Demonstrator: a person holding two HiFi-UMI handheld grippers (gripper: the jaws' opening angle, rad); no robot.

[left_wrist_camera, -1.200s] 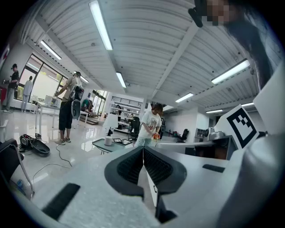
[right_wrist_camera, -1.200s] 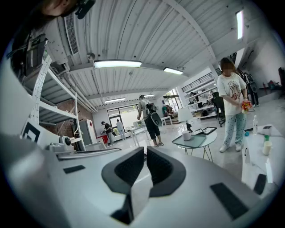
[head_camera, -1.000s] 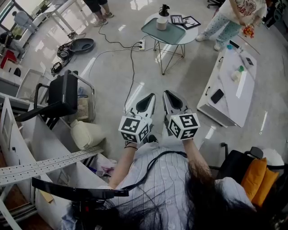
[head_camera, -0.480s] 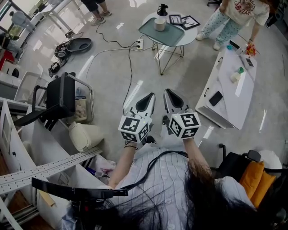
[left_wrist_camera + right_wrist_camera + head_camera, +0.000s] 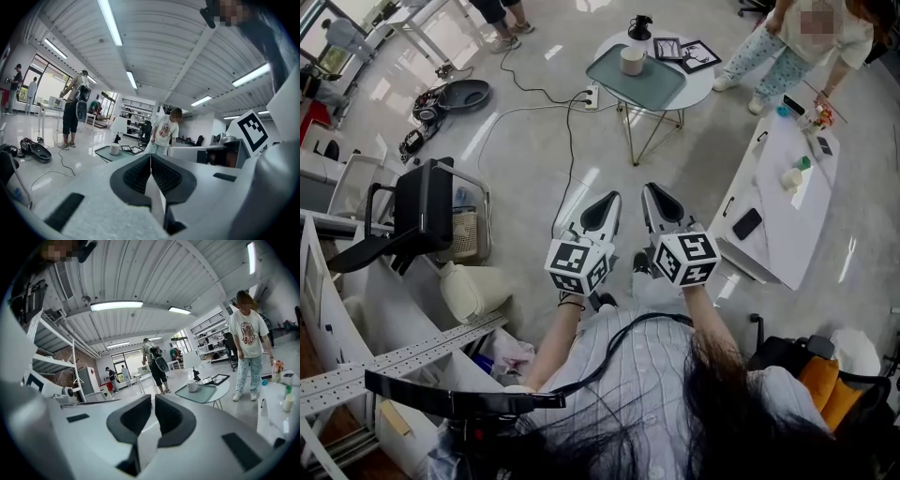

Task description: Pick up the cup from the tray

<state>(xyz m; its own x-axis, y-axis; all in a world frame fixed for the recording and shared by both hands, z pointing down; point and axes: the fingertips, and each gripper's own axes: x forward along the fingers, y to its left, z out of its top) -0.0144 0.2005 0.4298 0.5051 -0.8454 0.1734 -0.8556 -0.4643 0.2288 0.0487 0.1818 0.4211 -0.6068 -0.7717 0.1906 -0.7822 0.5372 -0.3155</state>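
White cylindrical cup [image 5: 631,60], not yet lifted: found standing on grey-green rectangular tray [image 5: 654,84], well ahead of left gripper [image 5: 609,199] and right gripper [image 5: 651,191], both closed on nothing.

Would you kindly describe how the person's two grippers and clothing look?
Both the left gripper and right gripper are white, tapering shells with black ribbed pads, each carrying a cube of black-and-white square markers. The person wears a pale striped shirt; a black cable runs across it.

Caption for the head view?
Left claw and right claw, shut and empty, face a distant cup on a tray.
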